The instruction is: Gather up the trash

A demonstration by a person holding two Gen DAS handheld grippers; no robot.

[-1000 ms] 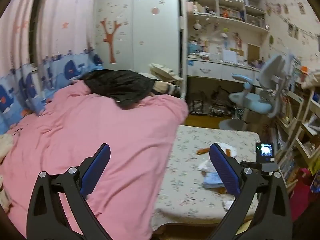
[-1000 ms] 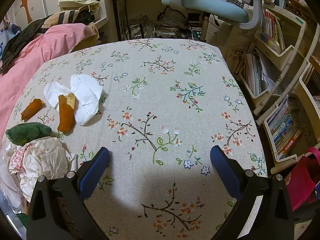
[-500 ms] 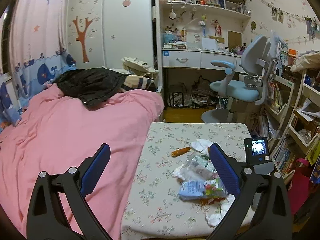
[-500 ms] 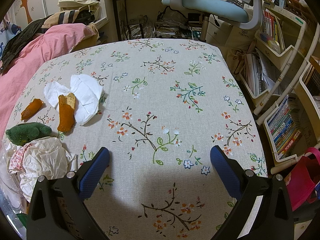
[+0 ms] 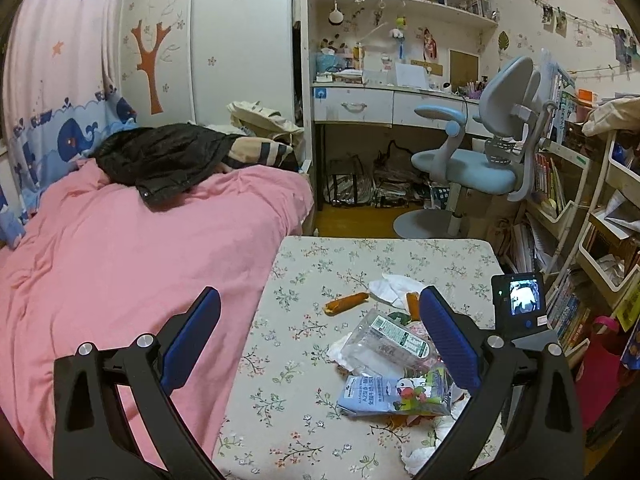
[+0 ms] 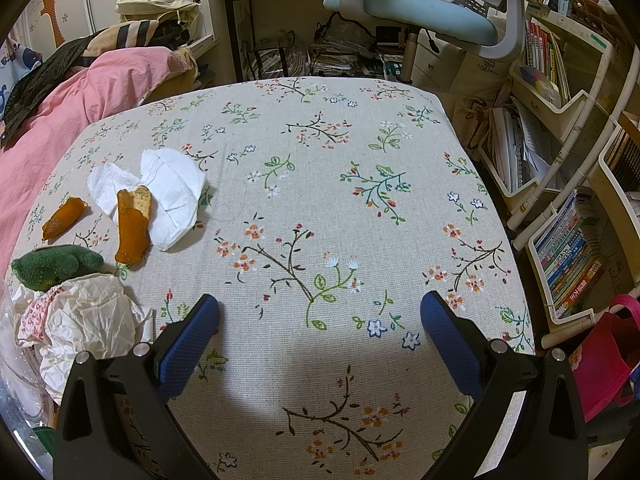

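Two grippers, left gripper (image 5: pixel 320 336) and right gripper (image 6: pixel 320 340), jaws wide apart and empty, above the floral table (image 6: pixel 360 200), pink bed (image 5: pixel 120 260) beside it, plastic wrappers (image 5: pixel 384 344), white tissue (image 6: pixel 172 196), crumpled paper (image 6: pixel 88 320), orange peels (image 6: pixel 134 224) lying at the table's left side.

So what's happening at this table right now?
A person holds two grippers over a floral-cloth table strewn with trash. Both the left gripper and right gripper are open and empty. Orange peels, white tissue, crumpled paper and plastic wrappers lie uncollected.
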